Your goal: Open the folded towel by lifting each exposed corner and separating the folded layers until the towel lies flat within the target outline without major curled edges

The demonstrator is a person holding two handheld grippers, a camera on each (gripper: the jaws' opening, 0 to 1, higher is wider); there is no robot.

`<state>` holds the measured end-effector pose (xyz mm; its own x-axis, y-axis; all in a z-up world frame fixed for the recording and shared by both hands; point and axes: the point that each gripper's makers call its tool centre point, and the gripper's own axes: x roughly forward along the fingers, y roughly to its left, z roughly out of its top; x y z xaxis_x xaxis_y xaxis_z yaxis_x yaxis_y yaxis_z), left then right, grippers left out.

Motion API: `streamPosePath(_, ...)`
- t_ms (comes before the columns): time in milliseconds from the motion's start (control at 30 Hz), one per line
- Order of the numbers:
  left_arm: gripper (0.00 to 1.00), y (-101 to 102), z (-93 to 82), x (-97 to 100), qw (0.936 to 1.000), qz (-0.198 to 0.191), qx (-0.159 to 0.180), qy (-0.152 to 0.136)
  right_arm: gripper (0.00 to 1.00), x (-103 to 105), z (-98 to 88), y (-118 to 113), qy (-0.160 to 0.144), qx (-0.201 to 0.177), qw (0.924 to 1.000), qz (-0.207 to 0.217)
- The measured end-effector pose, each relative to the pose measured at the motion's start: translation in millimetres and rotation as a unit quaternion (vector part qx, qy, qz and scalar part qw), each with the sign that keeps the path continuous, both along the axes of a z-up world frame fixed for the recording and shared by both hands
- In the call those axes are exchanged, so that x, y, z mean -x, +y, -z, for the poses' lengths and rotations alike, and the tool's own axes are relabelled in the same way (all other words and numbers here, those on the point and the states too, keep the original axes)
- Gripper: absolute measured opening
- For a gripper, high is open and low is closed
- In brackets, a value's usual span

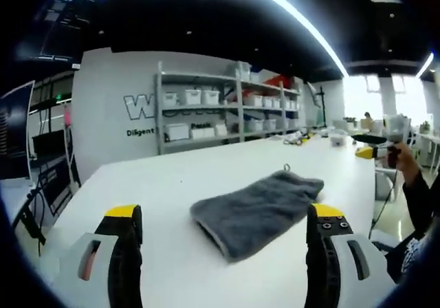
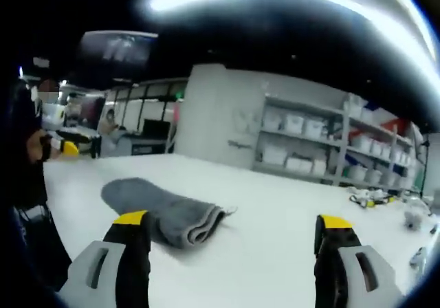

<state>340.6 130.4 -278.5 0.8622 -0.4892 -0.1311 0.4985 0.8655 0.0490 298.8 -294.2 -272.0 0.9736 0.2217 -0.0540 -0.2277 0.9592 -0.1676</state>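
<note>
Presently both sets of jaws stand wide apart and hold nothing. The left gripper [image 1: 230,249] hovers above the near edge of the white table [image 1: 172,177], its yellow-tipped jaws framing the folded towel [image 1: 258,208], which lies just ahead and clear of them. The right gripper [image 2: 234,253] hangs likewise over the table, with the towel [image 2: 161,212] ahead and toward its left jaw, not touching it.

The towel is a grey bundle, still folded, resting on the table. A small hanging loop [image 1: 287,167] shows at its far end in the left gripper view; stacked fold edges show at the end facing the right gripper. No target outline can be made out on the table surface.

Judgement: the unfolding has not begun. To do the step well, each gripper should go to an exposed corner, pinch the top layer alone, and lift low and outward so the layer below stays put. Grabbing all the layers would merely drag the bundle. Shelving [image 1: 227,108] stands well behind and is no obstruction.
</note>
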Motion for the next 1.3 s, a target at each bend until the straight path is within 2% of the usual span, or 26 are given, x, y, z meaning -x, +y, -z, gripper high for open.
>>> streamPosePath(200,0.95,0,1.6,-0.4,1.0,0.003,-0.001,0.001,1.0,-3,7.0,-1,0.012,-0.008,0.9999,0.006)
streamPosePath(400,0.94,0,12.3,-5.8,0.9999,-0.001,-0.003,0.016,1.0,-4,12.6,3,0.019,-0.002,0.9998,0.002)
streamPosePath(733,0.87,0,26.7,-12.5,0.9992,0.0,-0.005,0.039,1.0,-4,12.8,5,0.02,0.003,0.9998,0.001)
streamPosePath(933,0.84,-10,45.3,-17.3,0.9977,0.017,-0.014,0.065,0.99,-19,26.8,8,0.029,0.003,0.9996,0.005)
streamPosePath(1167,0.76,-12,61.5,-26.6,0.9964,0.014,-0.017,0.082,0.99,-31,36.7,32,0.037,0.001,0.9992,-0.016)
streamPosePath(1300,0.73,-18,66.4,-26.6,0.9957,0.018,-0.019,0.089,0.9,-35,40.0,42,0.032,0.027,0.9989,-0.021)
